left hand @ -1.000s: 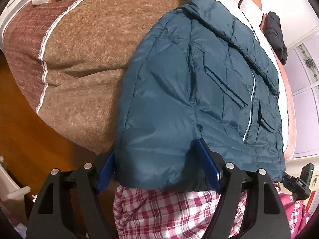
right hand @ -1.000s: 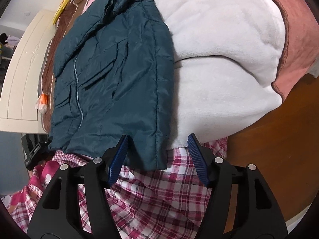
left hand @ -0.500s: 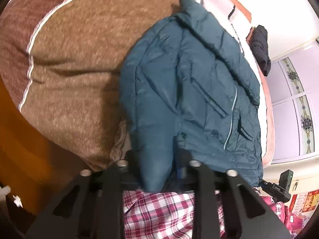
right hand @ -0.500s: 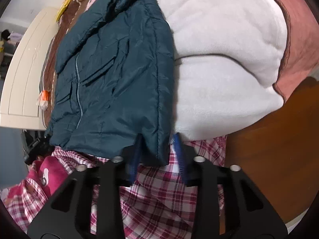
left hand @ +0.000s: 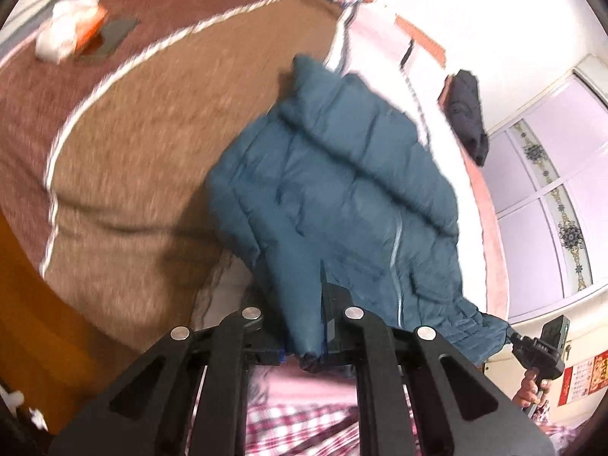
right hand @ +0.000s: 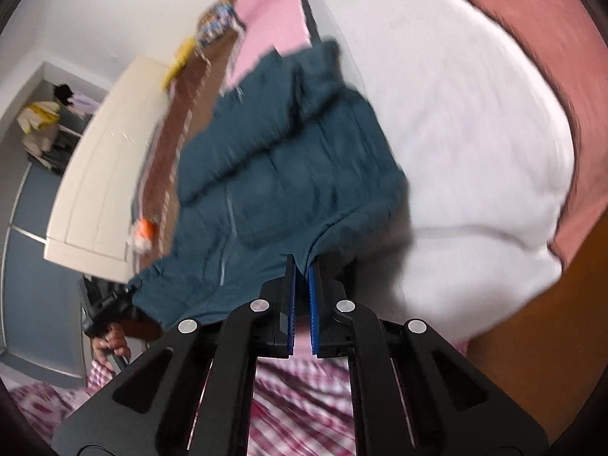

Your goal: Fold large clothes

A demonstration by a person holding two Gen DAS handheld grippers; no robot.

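A teal quilted jacket [left hand: 342, 190] lies zip-up on the bed, its hem end lifted toward me. My left gripper [left hand: 300, 300] is closing, its jaws pinched on the hem's left corner, with fabric bunched between the pads. In the right wrist view the same jacket [right hand: 288, 174] hangs from my right gripper [right hand: 302, 266], whose blue pads [right hand: 290, 296] are closing on the hem's right corner. Each view shows the other gripper at the far hem corner: the right one [left hand: 532, 345] and the left one [right hand: 106, 304], each held in a hand.
A brown blanket [left hand: 133, 152] covers the bed's left side and a white fleece blanket [right hand: 456, 133] the right. A white-and-orange packet [left hand: 68, 34] and a dark flat object [left hand: 114, 34] lie far left. A black garment [left hand: 467, 114] lies beyond the jacket. Wooden floor [left hand: 38, 323] borders the bed.
Both grippers went from wide open around the hem to pinched on it. Both then rose, lifting the hem corners off the bed edge, and the jacket now bunches.
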